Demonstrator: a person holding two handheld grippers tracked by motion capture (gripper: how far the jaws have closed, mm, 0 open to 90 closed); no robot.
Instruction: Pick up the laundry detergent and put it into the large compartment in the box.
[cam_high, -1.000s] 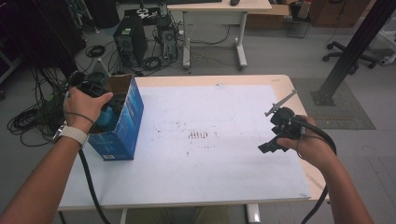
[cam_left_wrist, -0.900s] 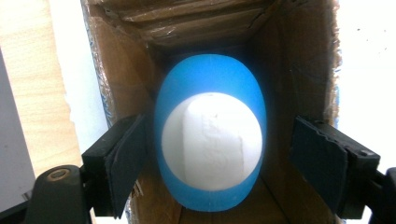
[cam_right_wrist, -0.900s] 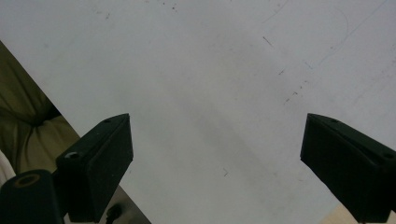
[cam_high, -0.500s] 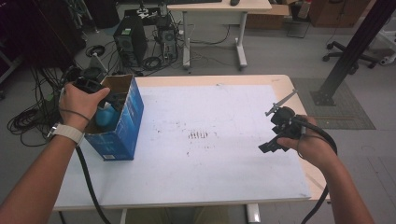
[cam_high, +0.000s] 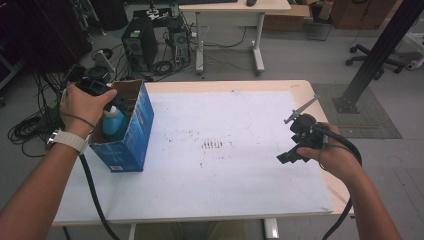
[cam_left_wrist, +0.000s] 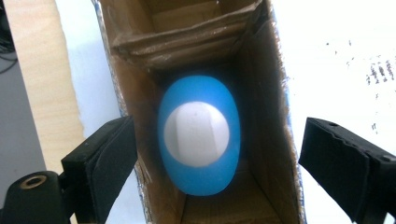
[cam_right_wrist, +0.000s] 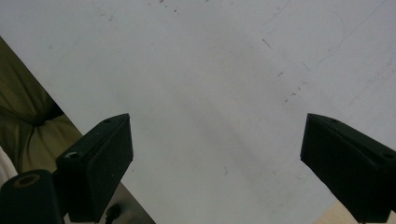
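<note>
the table (cam_high: 240, 175) carries a white sheet (cam_high: 225, 150), bare apart from scuff marks, so it serves as your open work area. at its left edge stands the box (cam_high: 131, 142), blue outside and brown card inside, its top open so you can reach in from above. the bottle (cam_left_wrist: 198, 140), blue with a white cap, stands upright inside the box, close to its walls, cap facing up at your left gripper (cam_left_wrist: 219, 158). you hold that gripper over the opening; its jaws have just been opening and now stand wide, either side of the bottle without pressing it, so the bottle looks released. your right gripper (cam_high: 295, 145) hangs idle over the sheet near the right edge, jaws wide and holding nothing.
</note>
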